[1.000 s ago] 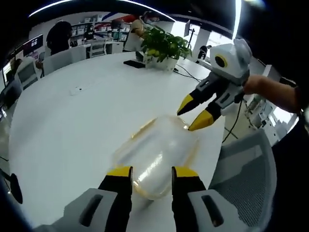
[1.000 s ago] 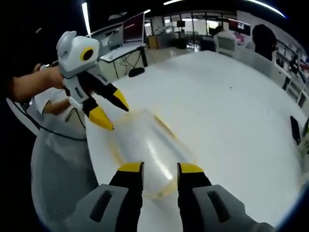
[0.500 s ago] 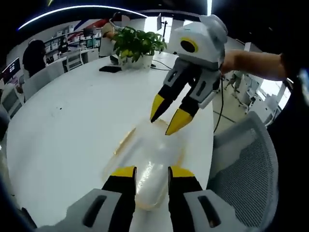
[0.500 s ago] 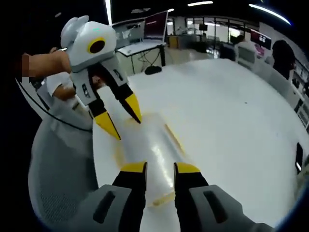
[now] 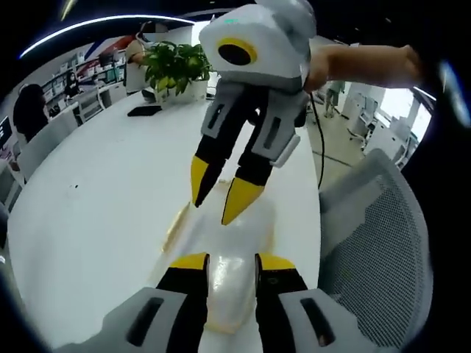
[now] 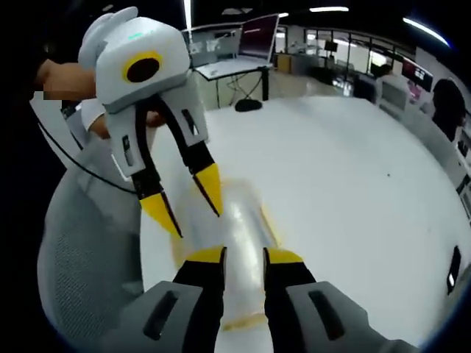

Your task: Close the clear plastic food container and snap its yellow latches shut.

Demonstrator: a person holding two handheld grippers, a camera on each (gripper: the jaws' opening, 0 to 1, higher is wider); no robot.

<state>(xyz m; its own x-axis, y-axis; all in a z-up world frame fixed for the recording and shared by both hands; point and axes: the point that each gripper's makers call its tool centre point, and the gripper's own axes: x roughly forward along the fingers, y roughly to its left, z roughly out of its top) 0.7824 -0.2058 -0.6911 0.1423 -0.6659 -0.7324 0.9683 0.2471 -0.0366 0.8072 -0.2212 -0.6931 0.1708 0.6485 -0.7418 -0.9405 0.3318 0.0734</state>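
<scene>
Where the left gripper (image 5: 224, 262) reaches forward in its own view, its two yellow-tipped jaws stand a narrow gap apart over the near end of the one clear plastic container (image 5: 221, 268), which lies on the white desk (image 5: 96, 198) close to its edge; whether the tips touch the plastic cannot be told. The right gripper (image 5: 215, 193) comes down from above in that view, its two yellow tips spread a little and pointing at the far end of the container, with a hand (image 5: 360, 65) behind it.

In the right gripper view the right gripper (image 6: 244, 257) likewise shows two jaws narrowly parted over the container (image 6: 235, 220), and the left gripper (image 6: 190, 200) hangs opposite with its jaws spread partway, one tip over the container's far end and the other beside its left edge. Yellow strips run along the container's long edges; how many latches there are, and whether they are snapped, is too blurred to tell.

One grey mesh chair (image 5: 375, 243) stands just beside the desk's edge. One potted green plant (image 5: 175, 68) sits at the far end of the desk, with a dark flat object (image 5: 143, 111) near it. The room beyond is an open office with more desks, chairs, a monitor (image 6: 257, 37) and ceiling strip lights.
</scene>
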